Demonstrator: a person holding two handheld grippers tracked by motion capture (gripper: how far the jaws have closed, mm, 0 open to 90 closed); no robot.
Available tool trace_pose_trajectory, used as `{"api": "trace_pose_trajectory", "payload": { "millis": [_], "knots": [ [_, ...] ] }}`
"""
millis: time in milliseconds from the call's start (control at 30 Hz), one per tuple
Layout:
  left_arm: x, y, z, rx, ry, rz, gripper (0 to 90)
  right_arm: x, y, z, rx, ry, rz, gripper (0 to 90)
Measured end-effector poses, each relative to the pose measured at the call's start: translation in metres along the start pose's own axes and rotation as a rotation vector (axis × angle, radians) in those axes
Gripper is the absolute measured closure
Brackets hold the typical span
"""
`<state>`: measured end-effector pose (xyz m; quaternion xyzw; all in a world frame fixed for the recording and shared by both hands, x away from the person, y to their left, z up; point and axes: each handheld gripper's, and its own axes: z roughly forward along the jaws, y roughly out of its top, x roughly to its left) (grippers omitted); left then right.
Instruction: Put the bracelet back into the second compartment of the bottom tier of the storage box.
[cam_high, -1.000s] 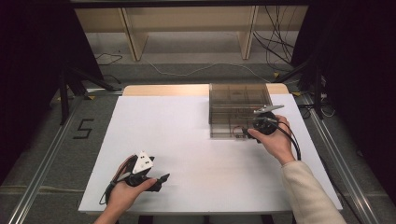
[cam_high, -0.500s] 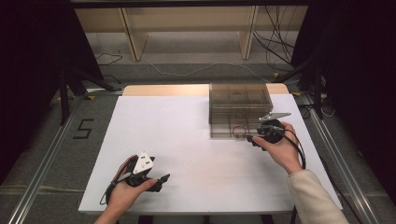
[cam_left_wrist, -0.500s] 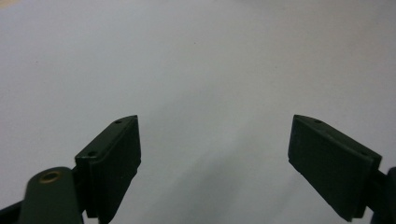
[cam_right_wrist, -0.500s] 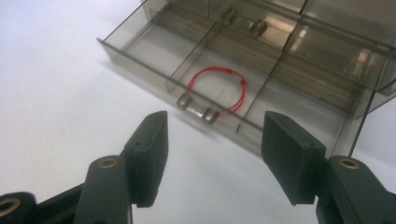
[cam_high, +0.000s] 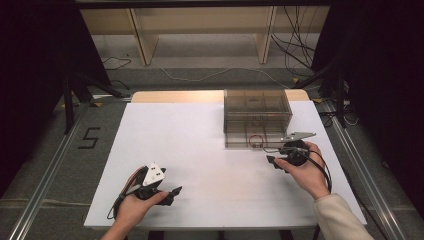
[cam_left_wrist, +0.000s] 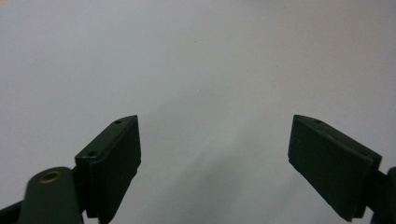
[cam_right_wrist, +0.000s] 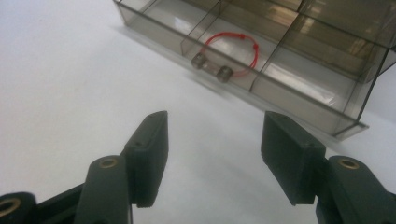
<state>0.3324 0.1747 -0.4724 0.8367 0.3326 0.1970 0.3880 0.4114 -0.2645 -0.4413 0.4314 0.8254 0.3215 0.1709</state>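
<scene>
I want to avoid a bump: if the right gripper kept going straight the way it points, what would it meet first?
Probably the front wall of the clear drawer; the right gripper, jaws open, points at it over bare white table. Depth is hard to judge.

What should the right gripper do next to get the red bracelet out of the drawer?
Probably ease the right gripper forward and down toward the red bracelet. Its jaws stand open and empty, short of the pulled-out drawer, and the bracelet lies in the middle front compartment.

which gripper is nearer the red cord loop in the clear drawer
Right. The right gripper hangs just in front of the open drawer holding the red cord loop, jaws open and apart from it. The left gripper sits far off at the table's near left.
</scene>
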Motion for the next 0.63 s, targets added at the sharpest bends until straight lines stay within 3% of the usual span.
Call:
{"api": "trace_pose_trajectory", "payload": {
  "millis": [467,633],
  "knots": [
    [-0.001,0.000,0.001,-0.003,-0.005,0.000,17.0,0.008,-0.033,-0.015,0.010,0.026,0.022,40.3],
    [-0.008,0.003,0.002,-0.022,-0.015,-0.003,17.5,0.009,-0.044,-0.020,0.009,0.031,0.029,39.6]
  ]
}}
